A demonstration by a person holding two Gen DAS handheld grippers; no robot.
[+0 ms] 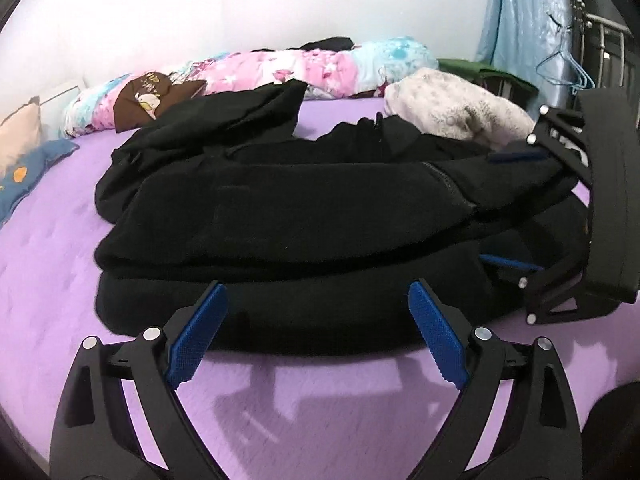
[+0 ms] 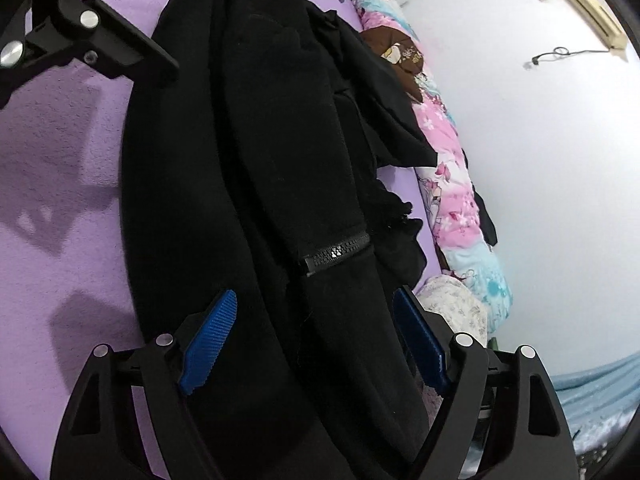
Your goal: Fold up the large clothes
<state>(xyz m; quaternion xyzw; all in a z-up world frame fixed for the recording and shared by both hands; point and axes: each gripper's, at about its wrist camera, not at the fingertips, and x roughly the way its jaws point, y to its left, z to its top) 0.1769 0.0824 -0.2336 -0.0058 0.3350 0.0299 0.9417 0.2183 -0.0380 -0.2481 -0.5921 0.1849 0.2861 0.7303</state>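
A black fleece jacket (image 1: 300,220) lies folded lengthwise on the purple bed sheet (image 1: 60,280). My left gripper (image 1: 318,320) is open at the jacket's near long edge, its blue pads apart and pressing nothing. My right gripper (image 1: 488,208) straddles the jacket's right end, one pad above the fold and one below. In the right wrist view the jacket (image 2: 280,160) runs away between the wide jaws of the right gripper (image 2: 314,340), with its zipper (image 2: 336,254) showing. The pads do not visibly squeeze the cloth. A finger (image 2: 116,50) of the left gripper shows at the upper left.
A pink and blue floral quilt (image 1: 280,68) lies rolled along the white wall. A pale fuzzy blanket (image 1: 452,108) sits just behind the jacket's right end. A blue cushion (image 1: 24,184) is at the left, and a blue curtain (image 1: 520,20) with hangers (image 1: 568,68) at the right.
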